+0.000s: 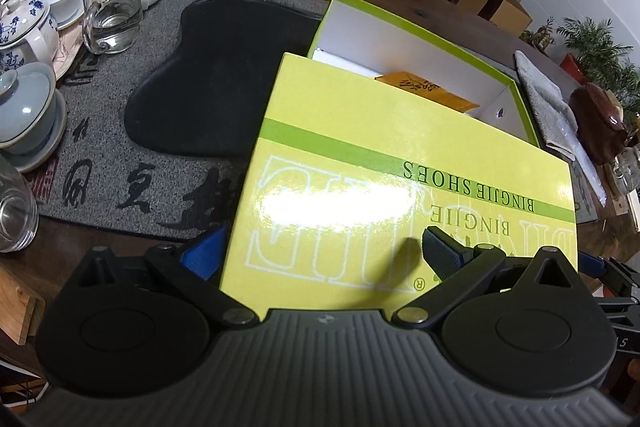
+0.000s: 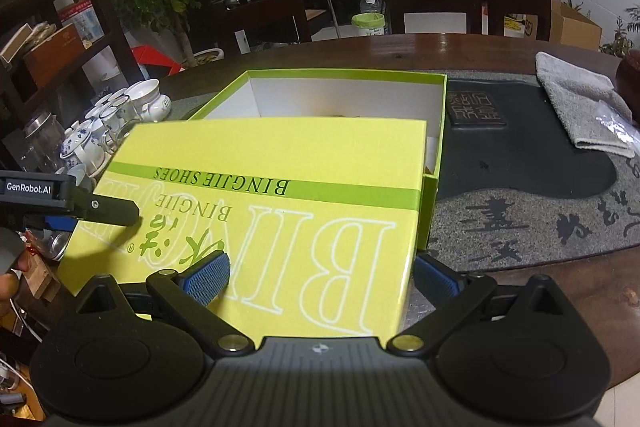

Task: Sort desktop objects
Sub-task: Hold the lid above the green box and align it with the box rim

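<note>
While both grippers straddle its near corners, the glossy yellow-green cardboard shoebox lid (image 2: 256, 211) lies skewed over the near part of the open green-walled cardboard box (image 2: 438, 131), far end uncovered. Left gripper (image 1: 320, 255): jaws apart, one pad over the lid, one beyond its left edge. Right gripper (image 2: 318, 277): likewise apart. Step judged: closing the box. Next: square the lid, push it far, seat it

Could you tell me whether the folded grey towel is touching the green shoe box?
Apart. The right wrist view shows the grey towel lying well to the right of the shoe box, with a stretch of dark tray plainly between them.
</note>
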The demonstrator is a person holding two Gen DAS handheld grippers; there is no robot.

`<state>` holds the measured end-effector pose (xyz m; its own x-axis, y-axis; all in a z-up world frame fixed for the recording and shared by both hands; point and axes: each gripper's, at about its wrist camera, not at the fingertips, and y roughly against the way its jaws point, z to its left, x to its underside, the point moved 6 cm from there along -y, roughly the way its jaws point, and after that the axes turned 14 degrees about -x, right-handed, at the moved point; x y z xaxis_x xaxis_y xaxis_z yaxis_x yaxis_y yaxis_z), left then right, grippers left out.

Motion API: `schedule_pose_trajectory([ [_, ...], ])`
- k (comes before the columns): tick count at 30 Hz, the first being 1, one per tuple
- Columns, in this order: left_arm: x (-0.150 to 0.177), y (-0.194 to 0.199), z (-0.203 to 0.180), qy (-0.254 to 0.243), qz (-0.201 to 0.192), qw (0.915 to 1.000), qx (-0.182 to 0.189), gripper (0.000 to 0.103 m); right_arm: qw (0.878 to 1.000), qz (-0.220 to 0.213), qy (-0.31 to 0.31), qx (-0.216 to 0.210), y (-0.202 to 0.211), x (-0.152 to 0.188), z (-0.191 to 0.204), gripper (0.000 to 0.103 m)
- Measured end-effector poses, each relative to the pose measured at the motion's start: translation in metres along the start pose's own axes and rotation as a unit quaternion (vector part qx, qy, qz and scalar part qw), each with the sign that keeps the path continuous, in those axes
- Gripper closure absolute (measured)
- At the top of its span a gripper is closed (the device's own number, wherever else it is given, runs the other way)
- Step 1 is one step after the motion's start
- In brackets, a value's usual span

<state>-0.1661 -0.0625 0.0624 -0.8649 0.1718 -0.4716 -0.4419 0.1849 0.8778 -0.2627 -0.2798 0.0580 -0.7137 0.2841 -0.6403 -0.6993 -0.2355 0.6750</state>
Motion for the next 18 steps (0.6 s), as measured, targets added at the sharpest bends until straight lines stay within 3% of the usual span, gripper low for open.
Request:
schedule_pose_trajectory([
  [18,-0.007,0.017,0.002,0.004,-0.021,0.9998,-0.001,0.001,1.0,0.0,-0.007,-0.007,0.001,0.001,0.0,0.003],
])
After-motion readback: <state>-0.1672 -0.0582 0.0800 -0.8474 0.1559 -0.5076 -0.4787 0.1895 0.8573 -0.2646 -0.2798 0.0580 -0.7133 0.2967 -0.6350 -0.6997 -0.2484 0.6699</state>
